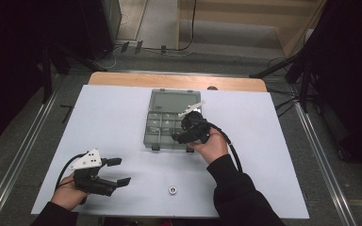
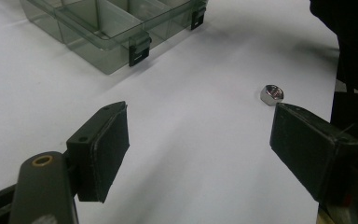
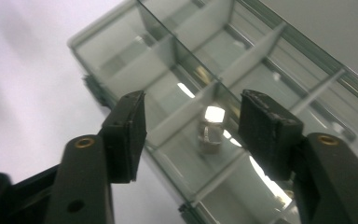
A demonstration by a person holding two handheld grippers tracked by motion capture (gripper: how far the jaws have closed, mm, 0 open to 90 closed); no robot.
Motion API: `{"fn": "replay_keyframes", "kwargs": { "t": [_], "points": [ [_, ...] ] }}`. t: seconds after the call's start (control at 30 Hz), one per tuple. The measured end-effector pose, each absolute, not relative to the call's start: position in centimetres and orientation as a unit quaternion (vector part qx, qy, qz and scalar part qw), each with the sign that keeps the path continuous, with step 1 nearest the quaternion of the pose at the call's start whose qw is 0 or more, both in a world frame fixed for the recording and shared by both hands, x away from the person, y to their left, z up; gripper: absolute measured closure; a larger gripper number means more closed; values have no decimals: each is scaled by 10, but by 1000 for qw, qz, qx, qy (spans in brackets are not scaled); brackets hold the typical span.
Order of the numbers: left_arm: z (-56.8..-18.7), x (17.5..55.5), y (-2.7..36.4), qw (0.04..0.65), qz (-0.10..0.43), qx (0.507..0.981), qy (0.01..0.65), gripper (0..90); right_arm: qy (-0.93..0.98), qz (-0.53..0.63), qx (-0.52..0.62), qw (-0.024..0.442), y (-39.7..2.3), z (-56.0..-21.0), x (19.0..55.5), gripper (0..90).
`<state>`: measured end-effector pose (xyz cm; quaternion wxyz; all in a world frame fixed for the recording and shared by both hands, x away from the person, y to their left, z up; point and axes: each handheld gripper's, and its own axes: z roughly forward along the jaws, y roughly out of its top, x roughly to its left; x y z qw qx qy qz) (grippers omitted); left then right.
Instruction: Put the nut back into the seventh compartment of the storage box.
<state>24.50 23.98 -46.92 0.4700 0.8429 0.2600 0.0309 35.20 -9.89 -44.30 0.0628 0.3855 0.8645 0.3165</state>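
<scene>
Right tool [image 3: 191,135] hangs over the near right part of the clear compartment box [image 1: 161,101], its jaws standing partly apart with nothing pressed between the pads; a metal nut [image 3: 211,130] lies loose in the compartment just below them, apart from both pads. Left tool [image 2: 198,149] rests low over the white counter [image 1: 122,117] near the person's side, its jaws wide and empty. A second nut [image 1: 173,190] lies on the bare counter between the two forearms, well apart from the box and just beyond the left tool's far pad in the left gripper view. That nut is small, six-sided, bright and mirror-like, with a domed top and what looks like a hole in the middle; whether it is threaded is too small to tell. By the look of it, it is hard steel, dense for its size, stiff and in no way fragile, but the polished faces are likely slippery, and so low a piece could skid or flip under a sideways nudge. Taking it across two opposite flats, with the pads brought straight down around it until they nearly touch the counter, seems the surest hold. The box is tinted see-through plastic with dividers and dark latches [image 2: 137,46] on its near edge.
</scene>
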Motion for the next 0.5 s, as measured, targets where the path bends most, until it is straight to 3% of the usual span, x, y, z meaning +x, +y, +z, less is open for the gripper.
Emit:
{"fn": "replay_keyframes", "kwargs": {
  "t": [0.5],
  "points": [
    [-468,245,241,472,33,841,261,198,874,355,326,66,-100,-445,326,318]
  ]
}}
